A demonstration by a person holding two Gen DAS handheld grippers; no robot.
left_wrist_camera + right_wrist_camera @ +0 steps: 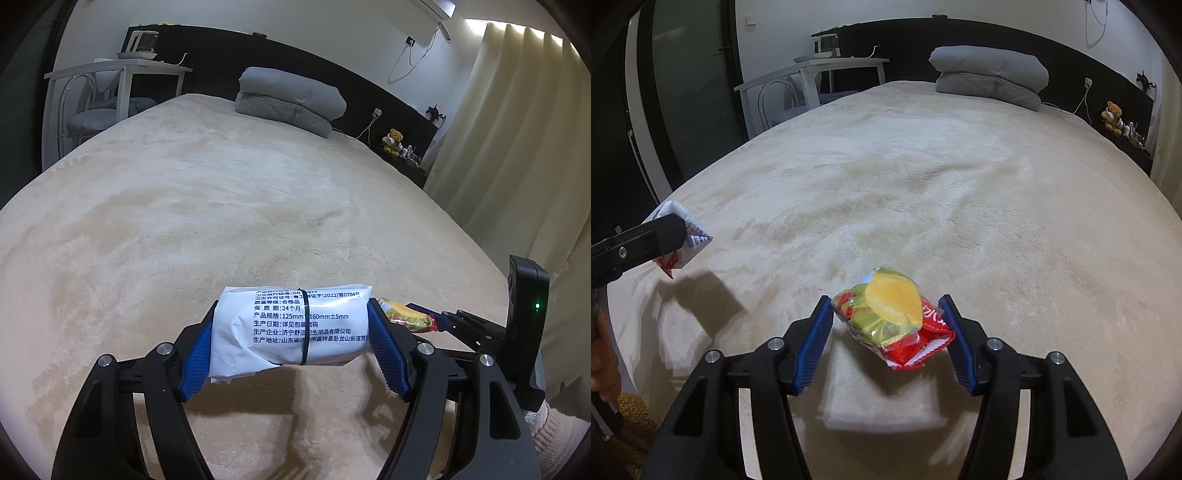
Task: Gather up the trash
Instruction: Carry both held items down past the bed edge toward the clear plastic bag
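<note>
A soft white plastic tissue pack with blue print and a thin black band (291, 326) sat crosswise between the left gripper's (291, 347) ribbed blue fingers (197, 360), clenched at both ends, above the plush beige bed cover (221, 206). The right gripper's (886, 339) fingers (812, 347) grasped a crinkled, glossy red-and-yellow snack wrapper (894, 314), held clear of the bed between them.

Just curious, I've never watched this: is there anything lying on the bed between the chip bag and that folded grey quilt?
Nothing: in the right wrist view, only bare beige bed cover stretches from the chip bag to the folded grey quilt.
</note>
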